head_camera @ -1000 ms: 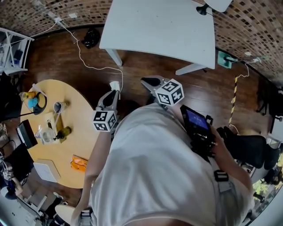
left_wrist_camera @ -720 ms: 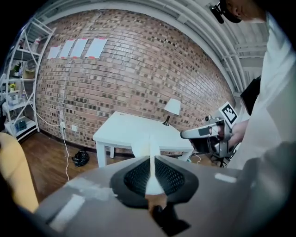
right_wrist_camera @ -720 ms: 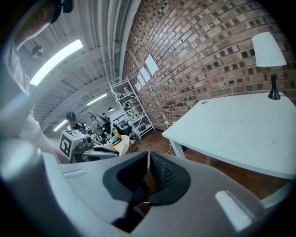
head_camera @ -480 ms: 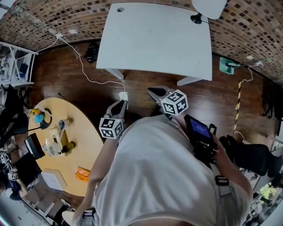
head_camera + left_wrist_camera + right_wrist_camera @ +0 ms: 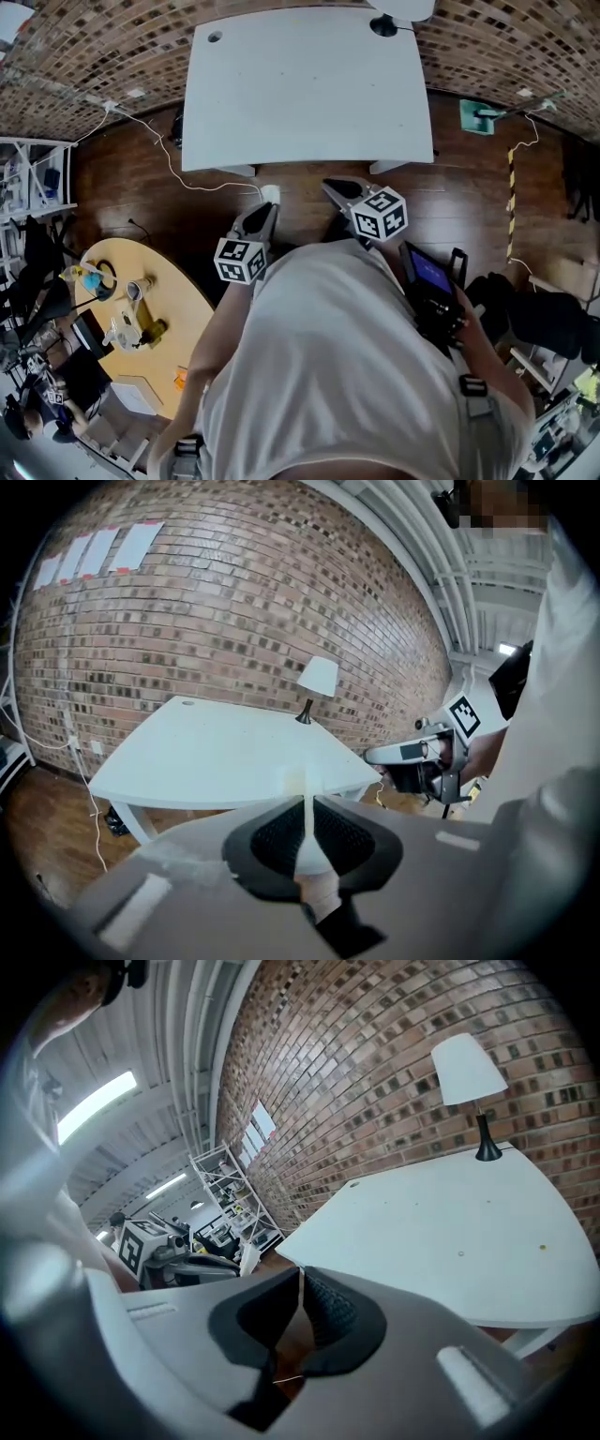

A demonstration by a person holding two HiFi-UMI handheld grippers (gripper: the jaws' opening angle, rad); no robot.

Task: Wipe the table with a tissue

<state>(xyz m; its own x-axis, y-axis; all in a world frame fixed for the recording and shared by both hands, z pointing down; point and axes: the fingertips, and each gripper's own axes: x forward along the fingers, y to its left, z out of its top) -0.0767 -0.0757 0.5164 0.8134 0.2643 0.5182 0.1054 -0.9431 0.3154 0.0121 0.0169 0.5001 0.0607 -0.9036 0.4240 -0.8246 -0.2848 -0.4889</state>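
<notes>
Jaws meet tip to tip on your left gripper (image 5: 302, 803), with only a thin pale sliver showing along the seam between them; whether that sliver is tissue cannot be told. Your right gripper (image 5: 300, 1281) is drawn just as tight at the tips, with a narrow slit lower down where brown floor shows through and nothing is gripped. From above, you stand in a white shirt (image 5: 328, 375) on a dark wooden floor (image 5: 450, 187), holding both grippers side by side in front of you, each pointed toward the white table (image 5: 309, 84). That table stands ahead of you against a brick wall (image 5: 525, 47), well apart from either pair of jaws. A lamp (image 5: 394, 11) with a white shade stands at its far right corner. A white cable (image 5: 169, 150) trails across the floor to a plug (image 5: 270, 194) lying near the table's front left leg, just ahead of the left gripper. Off to your left, a round wooden table (image 5: 183, 314) carries a scatter of small items too small to name, with metal shelving (image 5: 28, 178) beyond it. A black device (image 5: 429, 277) with a lit screen sits at your right side.
</notes>
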